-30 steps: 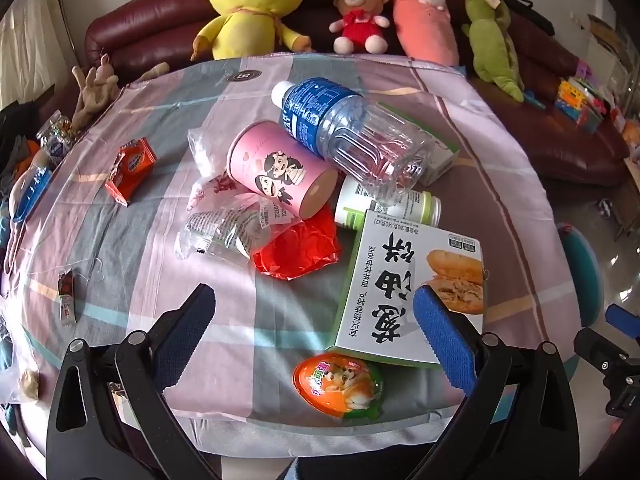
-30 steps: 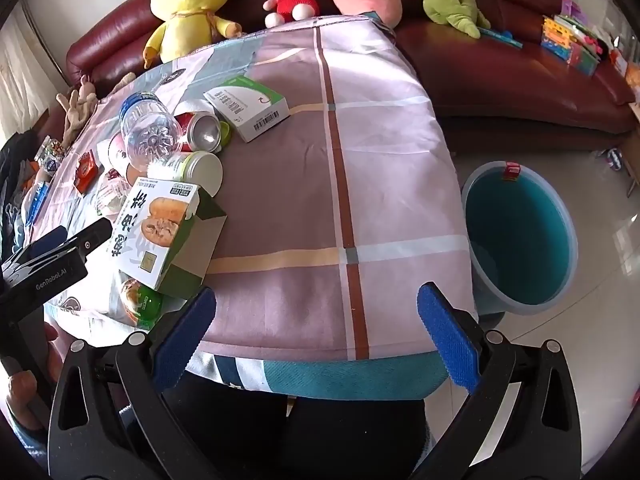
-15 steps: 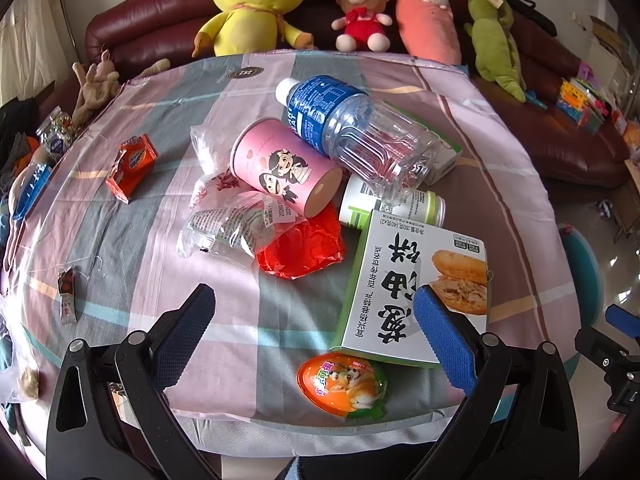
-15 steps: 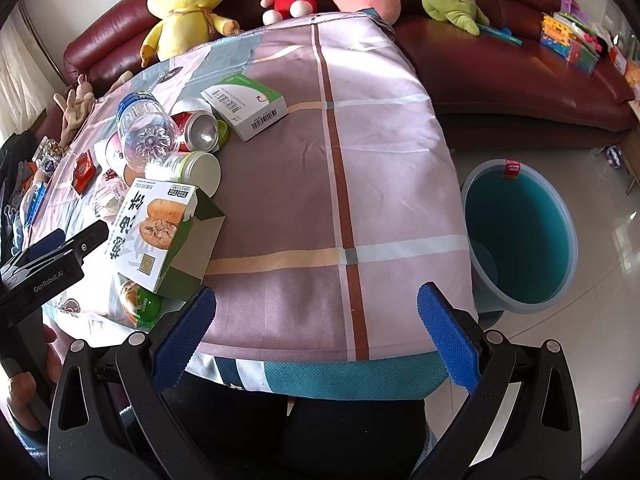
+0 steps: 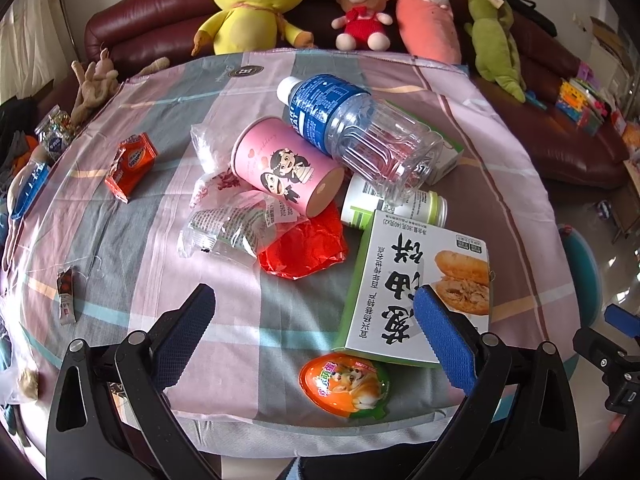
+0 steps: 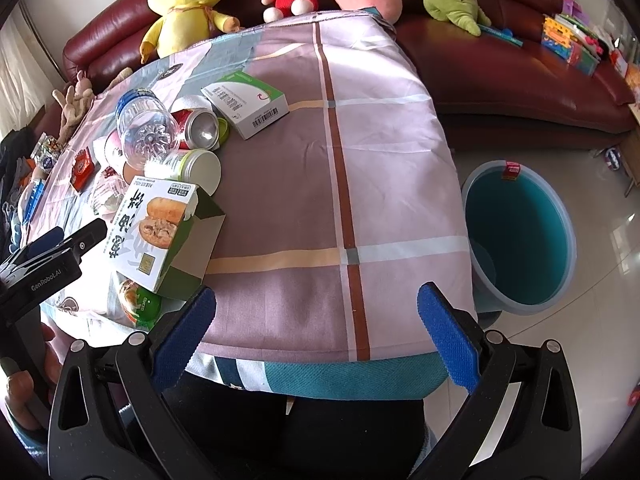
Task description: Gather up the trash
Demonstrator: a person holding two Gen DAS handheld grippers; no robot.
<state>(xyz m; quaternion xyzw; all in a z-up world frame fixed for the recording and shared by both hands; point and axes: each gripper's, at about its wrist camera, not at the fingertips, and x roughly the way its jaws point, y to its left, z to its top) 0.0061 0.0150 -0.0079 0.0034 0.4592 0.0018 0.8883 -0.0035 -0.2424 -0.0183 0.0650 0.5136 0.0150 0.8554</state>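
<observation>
Left hand-held gripper [image 5: 312, 312] spread wide, glossy cardboard box [image 5: 416, 288], ribbed clear bottle [image 5: 360, 132]

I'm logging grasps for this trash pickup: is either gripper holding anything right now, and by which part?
Nothing is held. The left gripper and the right gripper are both open, with nothing between their fingers.

The left hand-held gripper [image 5: 312, 316] and right hand-held gripper [image 6: 316, 312] both hover empty, jaws spread wide.
</observation>
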